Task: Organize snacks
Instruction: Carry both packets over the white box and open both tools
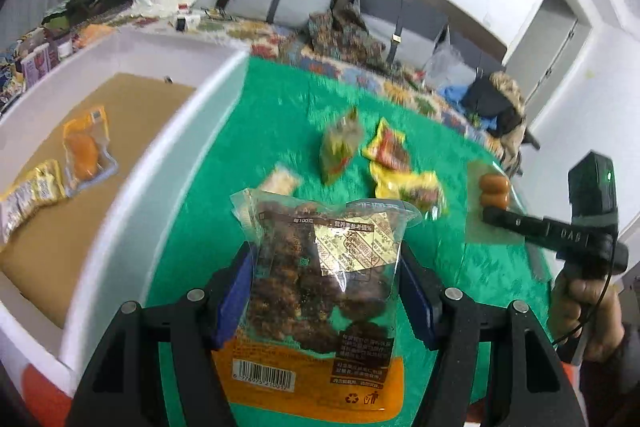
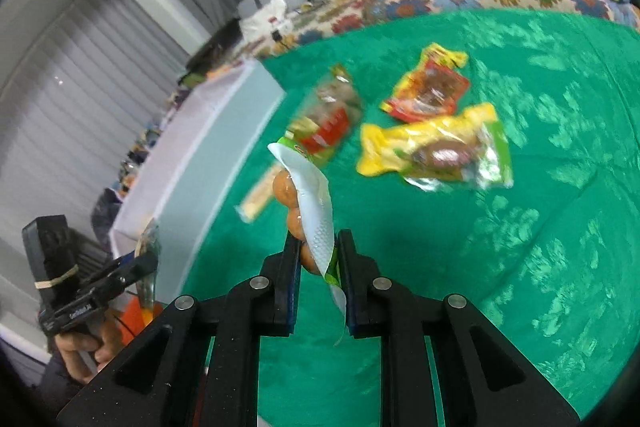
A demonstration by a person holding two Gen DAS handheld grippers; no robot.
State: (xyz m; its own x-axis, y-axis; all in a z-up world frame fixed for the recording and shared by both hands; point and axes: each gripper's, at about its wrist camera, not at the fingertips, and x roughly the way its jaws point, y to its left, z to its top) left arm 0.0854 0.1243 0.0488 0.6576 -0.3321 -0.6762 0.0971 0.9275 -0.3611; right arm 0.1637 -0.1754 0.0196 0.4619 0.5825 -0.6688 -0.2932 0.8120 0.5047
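- The white box [image 1: 132,163], at the left, already holds two packets; both carried snacks are probably meant to be laid flat inside it.
- The nut bag [image 1: 320,275] is clamped at half width by the left gripper [image 1: 326,291], its long axis pointing away, barcode end nearest.
- The sausage pack [image 2: 310,211] is pinched tight by the right gripper [image 2: 318,259] above the green cloth [image 2: 520,267], standing upward; swinging should be avoided.
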